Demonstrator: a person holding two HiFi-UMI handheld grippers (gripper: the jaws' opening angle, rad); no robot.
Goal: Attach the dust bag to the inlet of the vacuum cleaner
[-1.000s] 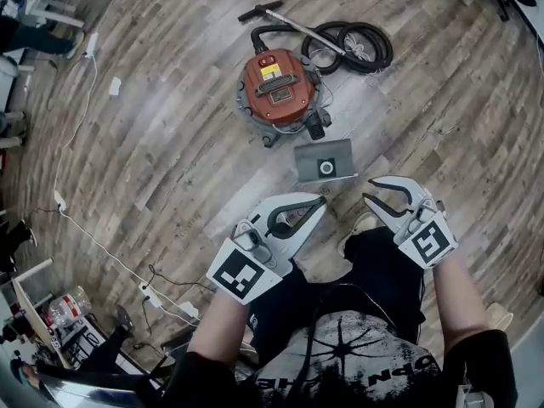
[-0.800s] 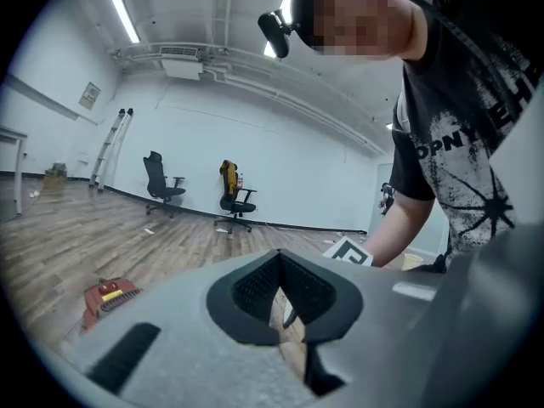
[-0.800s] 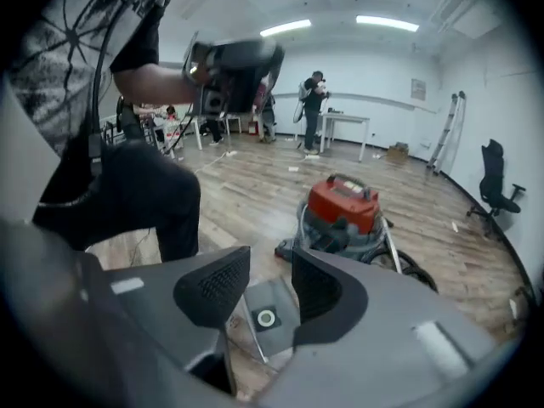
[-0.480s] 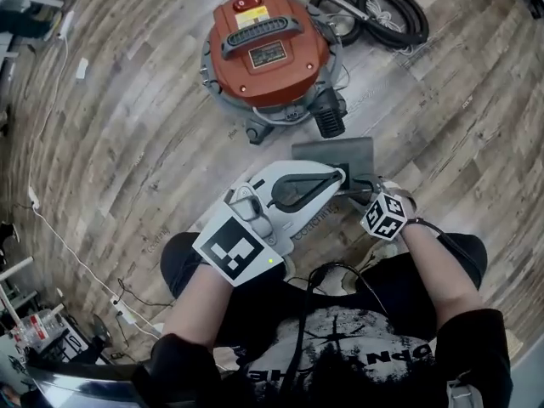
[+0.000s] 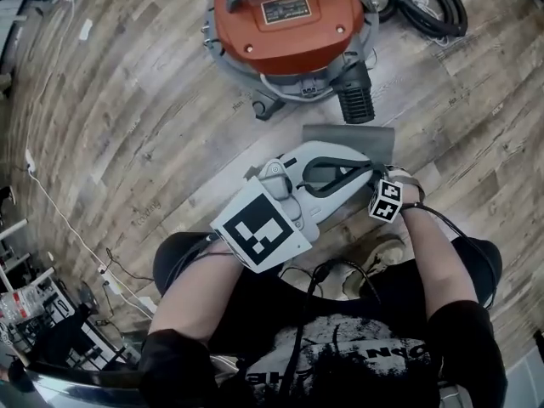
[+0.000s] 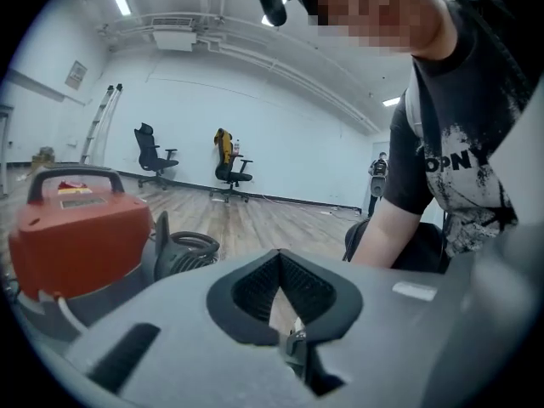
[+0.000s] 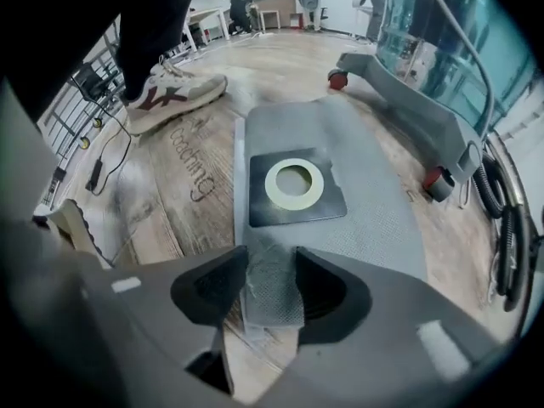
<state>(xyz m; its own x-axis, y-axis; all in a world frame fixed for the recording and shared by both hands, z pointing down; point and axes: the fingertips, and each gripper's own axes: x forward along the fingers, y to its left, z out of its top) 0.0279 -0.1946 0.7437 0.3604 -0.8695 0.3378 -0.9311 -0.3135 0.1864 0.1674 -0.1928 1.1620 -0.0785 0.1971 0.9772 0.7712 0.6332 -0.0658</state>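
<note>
The red vacuum cleaner (image 5: 289,11) stands on the wood floor, its black inlet (image 5: 355,100) facing me. The grey dust bag (image 5: 348,136) lies flat just below the inlet. Its dark collar with a pale ring (image 7: 294,184) faces up. My left gripper (image 5: 372,167) is shut and empty, lying nearly level above the bag and hiding part of it. In its own view the left gripper (image 6: 279,262) has the vacuum (image 6: 72,236) to the left. My right gripper (image 7: 271,274) points steeply down. Its jaws have just been opening and straddle the bag's near edge.
A coiled black hose (image 5: 433,2) lies at the back right. A cable and power strip (image 5: 102,270) trail on the left floor. My shoe (image 7: 174,96) stands beside the bag. A wheeled frame with red casters (image 7: 438,181) is right of the bag. Office chairs (image 6: 153,151) stand far back.
Both grippers have dropped to the floor by the bag and the view has closed in on the vacuum. The right gripper has tipped downward over the bag's edge.
</note>
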